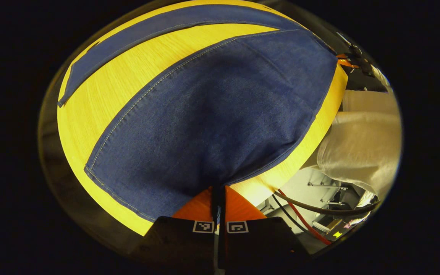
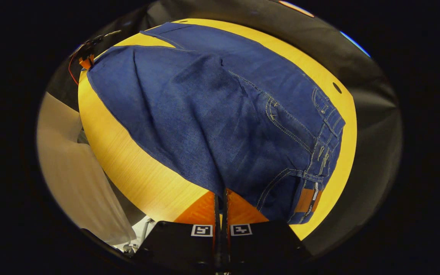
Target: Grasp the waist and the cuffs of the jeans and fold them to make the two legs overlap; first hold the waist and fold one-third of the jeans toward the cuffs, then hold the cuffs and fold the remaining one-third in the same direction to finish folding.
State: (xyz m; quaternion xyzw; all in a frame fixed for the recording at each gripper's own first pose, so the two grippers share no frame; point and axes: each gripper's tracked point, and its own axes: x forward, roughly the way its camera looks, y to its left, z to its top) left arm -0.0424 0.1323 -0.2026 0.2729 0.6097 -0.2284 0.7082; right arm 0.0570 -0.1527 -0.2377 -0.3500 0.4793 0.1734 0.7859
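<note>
Pinching denim, your left gripper [image 1: 218, 191] and right gripper [image 2: 220, 196] fingers close on the jeans [image 2: 220, 110]; legs not yet overlapped, both thirds remain.

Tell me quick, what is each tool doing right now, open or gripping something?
Left tool: closed, pinching the jeans near the cuff end.
Right tool: closed, pinching the jeans near the waist end.

Warm overhead light; table [image 1: 101, 99] glows saturated yellow. Jeans [image 2: 212, 114] sharp at center, soft shading in folds. Strong fisheye bending at edges; rim dim, slightly blurred.
</note>
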